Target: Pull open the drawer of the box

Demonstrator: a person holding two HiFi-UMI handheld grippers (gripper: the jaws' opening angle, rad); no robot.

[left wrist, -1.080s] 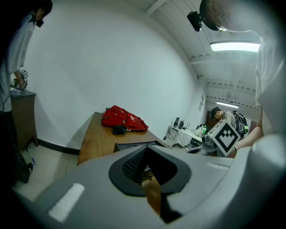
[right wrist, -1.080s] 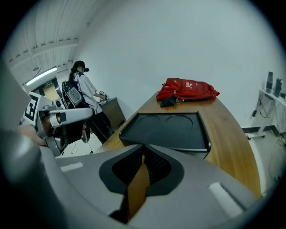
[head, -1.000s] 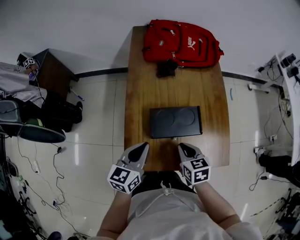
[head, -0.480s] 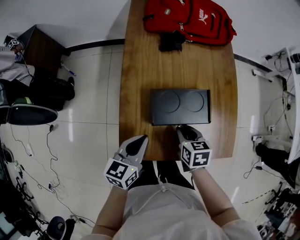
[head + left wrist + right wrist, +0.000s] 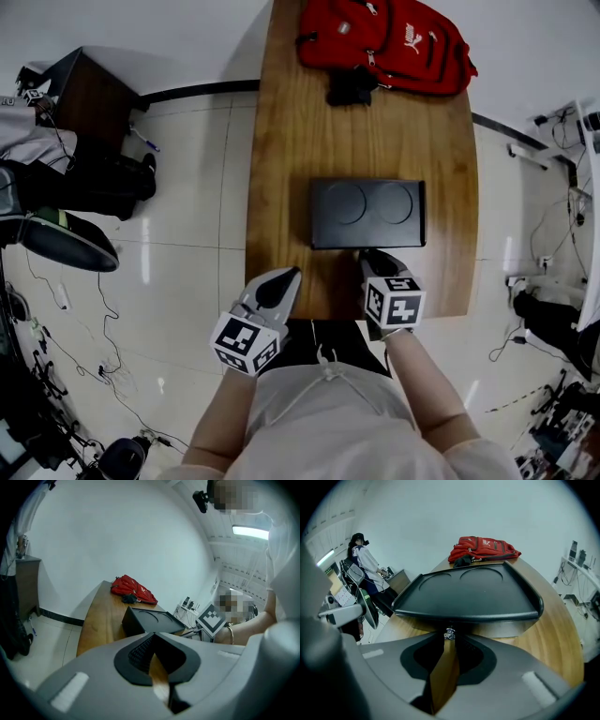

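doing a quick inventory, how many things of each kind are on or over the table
box: 1
backpack: 1
dark bundle: 1
hand-held gripper: 2, left, right on the knob
total: 5

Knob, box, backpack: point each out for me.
knob (image 5: 449, 633), right gripper view, its shiny head.
box (image 5: 367, 214), head view, middle of its top.
backpack (image 5: 389, 42), head view, its red front.
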